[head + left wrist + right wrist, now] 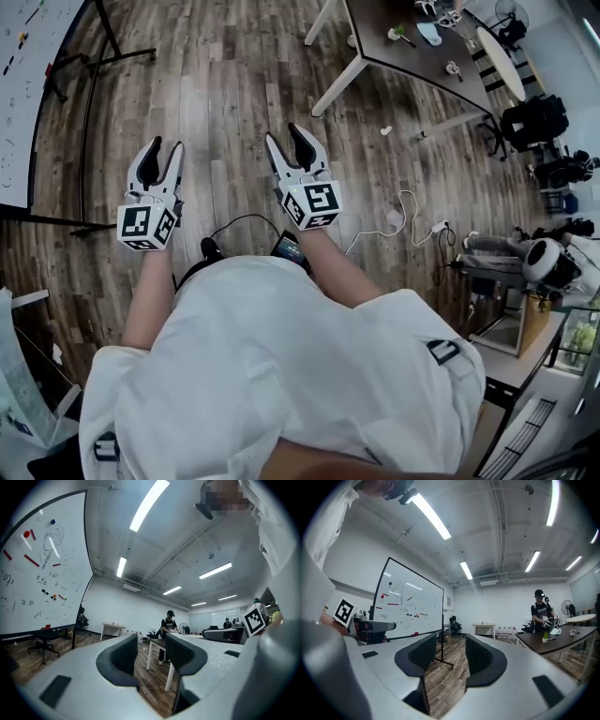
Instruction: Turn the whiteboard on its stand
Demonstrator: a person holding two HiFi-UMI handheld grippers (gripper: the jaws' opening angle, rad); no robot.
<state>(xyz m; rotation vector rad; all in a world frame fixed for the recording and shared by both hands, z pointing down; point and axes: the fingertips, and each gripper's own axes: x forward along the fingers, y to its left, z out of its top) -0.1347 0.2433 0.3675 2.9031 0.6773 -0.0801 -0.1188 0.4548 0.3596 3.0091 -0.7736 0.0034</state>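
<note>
1. Left gripper (163, 152): jaws spread, nothing between them.
2. Right gripper (286, 139): jaws likewise spread, empty.
3. Whiteboard (23, 84) on its stand (86, 122): ahead and left of my left gripper, well apart from both.
4. Table (412, 61): far ahead, right of my right gripper.

Step, as I judge it: approach, board untouched. Next I need to close on the board's near edge and clamp it before swinging.

A person is wearing a white short-sleeved shirt (281, 366) with black buckles (442, 351). Beyond the shirt, left tongs (166, 146) and right tongs (284, 134) are showing white bodies, black pads (146, 169) and black-and-white marker cubes (147, 225).
</note>
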